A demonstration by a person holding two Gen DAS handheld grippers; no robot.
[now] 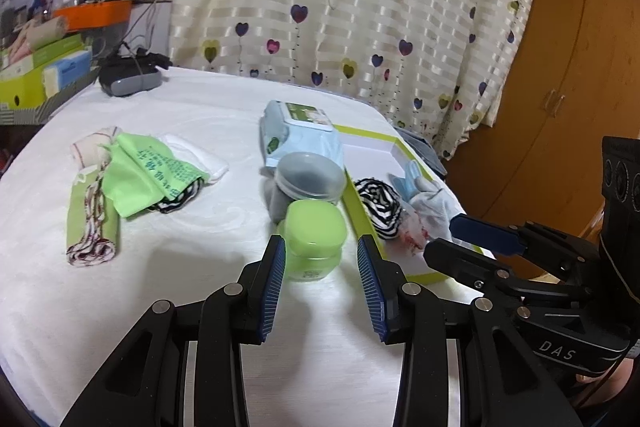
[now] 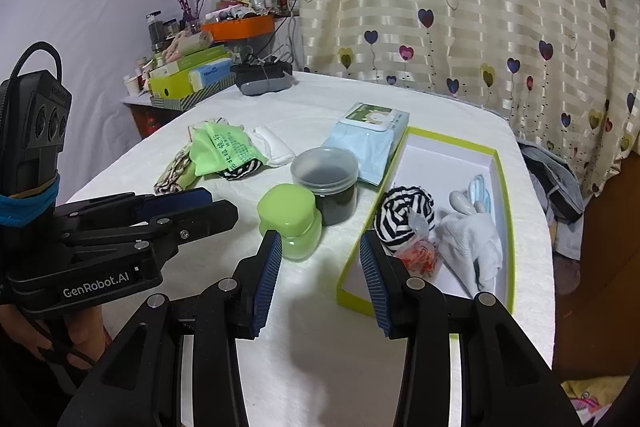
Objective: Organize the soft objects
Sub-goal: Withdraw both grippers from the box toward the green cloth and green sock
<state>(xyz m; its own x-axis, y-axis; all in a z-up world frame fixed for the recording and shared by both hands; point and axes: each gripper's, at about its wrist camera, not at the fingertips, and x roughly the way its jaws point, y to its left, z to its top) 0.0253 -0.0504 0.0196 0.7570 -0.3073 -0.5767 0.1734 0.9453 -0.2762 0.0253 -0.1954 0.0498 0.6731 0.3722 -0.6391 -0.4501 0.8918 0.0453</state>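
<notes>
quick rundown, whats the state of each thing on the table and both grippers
left gripper: open, empty
right gripper: open, empty
green-rimmed box: open, partly filled
striped sock: balled up, in box
white sock: crumpled, in box
green jar: lid on, upright
clear tub: lid on, upright
wipes pack: flap closed
green cloth: crumpled, outside box

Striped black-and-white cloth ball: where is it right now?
The striped cloth ball lies inside the green-edged box, at its near left wall, touching a red-patterned cloth and next to a white cloth. Right of the green jar in both views.
</notes>
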